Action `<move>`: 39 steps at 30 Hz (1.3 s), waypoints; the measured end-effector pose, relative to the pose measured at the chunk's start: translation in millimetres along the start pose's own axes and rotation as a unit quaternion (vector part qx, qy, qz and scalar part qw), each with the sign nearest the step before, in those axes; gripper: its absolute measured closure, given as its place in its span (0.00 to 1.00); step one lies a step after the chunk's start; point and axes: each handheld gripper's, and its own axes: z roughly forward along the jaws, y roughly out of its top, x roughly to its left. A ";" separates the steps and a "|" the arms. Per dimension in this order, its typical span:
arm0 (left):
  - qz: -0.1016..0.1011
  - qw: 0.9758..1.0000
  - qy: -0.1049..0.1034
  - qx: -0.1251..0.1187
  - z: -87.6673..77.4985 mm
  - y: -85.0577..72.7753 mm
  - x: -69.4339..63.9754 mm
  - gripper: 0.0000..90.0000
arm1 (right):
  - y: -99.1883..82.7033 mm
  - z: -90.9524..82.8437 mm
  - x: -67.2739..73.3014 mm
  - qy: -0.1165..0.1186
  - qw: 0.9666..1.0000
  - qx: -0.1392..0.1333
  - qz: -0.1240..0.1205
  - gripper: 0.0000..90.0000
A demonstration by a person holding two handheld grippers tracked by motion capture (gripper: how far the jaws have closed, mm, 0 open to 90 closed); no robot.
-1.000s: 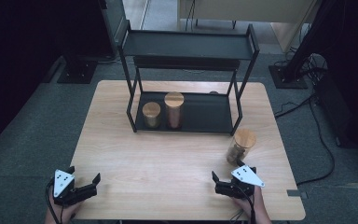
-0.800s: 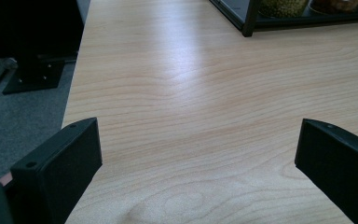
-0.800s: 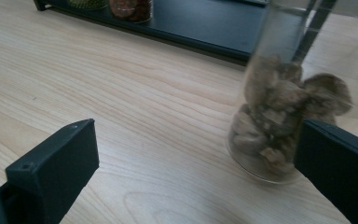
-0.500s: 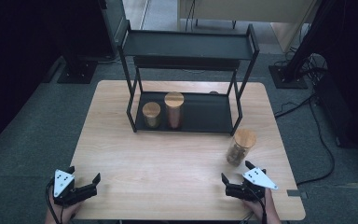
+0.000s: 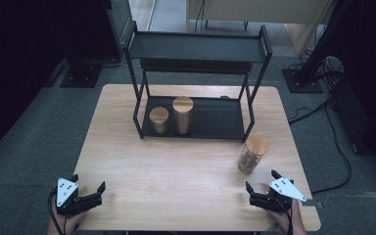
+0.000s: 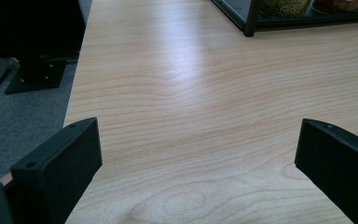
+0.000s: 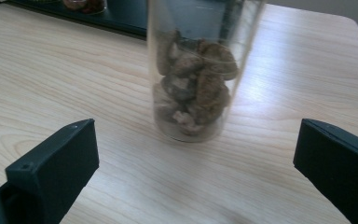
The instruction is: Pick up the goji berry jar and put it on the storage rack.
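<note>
Wooden table (image 5: pixel 176 161); rack (image 5: pixel 196 88); jar (image 5: pixel 250 154).

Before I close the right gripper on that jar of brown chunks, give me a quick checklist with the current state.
1. Right gripper open: ok.
2. Jar lined up between its jaws: ok, centred in the right gripper view.
3. Jaws around the jar: not ok, it stands ahead of them, apart.
4. Jar upright, wooden lid on: ok.
5. Left gripper out of the way: ok, open at the near left edge.
6. Free space on the rack's lower shelf: ok, right of the two jars.
</note>
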 end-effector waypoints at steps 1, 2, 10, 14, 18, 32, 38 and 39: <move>0.000 1.000 0.000 0.000 0.0 0.0 0.0 0.01 | -0.4 -0.8 -1.3 -0.001 1.000 0.000 0.000 0.00; 0.001 1.000 0.000 0.001 0.1 0.0 0.0 0.01 | -1.1 -2.0 -3.7 -0.004 1.000 0.000 0.002 0.00; 0.002 1.000 0.000 0.001 0.1 0.0 -0.2 0.01 | -6.6 -11.4 -20.5 -0.023 1.000 0.004 0.007 0.00; 0.002 1.000 0.001 0.001 0.1 0.1 -0.3 0.01 | -10.7 -17.6 -31.3 -0.043 0.999 0.006 0.009 0.00; 0.004 1.000 0.002 0.001 0.0 0.0 -0.6 0.01 | -14.9 -24.9 -41.2 -0.057 0.998 0.007 0.013 0.00; 0.006 1.000 0.004 0.001 0.0 0.0 -1.1 0.01 | -24.4 -40.7 -66.1 -0.094 0.995 0.016 0.020 0.00; 0.006 1.000 0.004 0.004 0.4 0.2 -1.5 0.01 | -27.7 -45.7 -74.0 -0.109 0.994 0.025 0.019 0.00; 0.005 1.000 0.005 0.004 0.5 0.2 -1.5 0.01 | -28.0 -46.6 -75.3 -0.111 0.993 0.025 0.020 0.00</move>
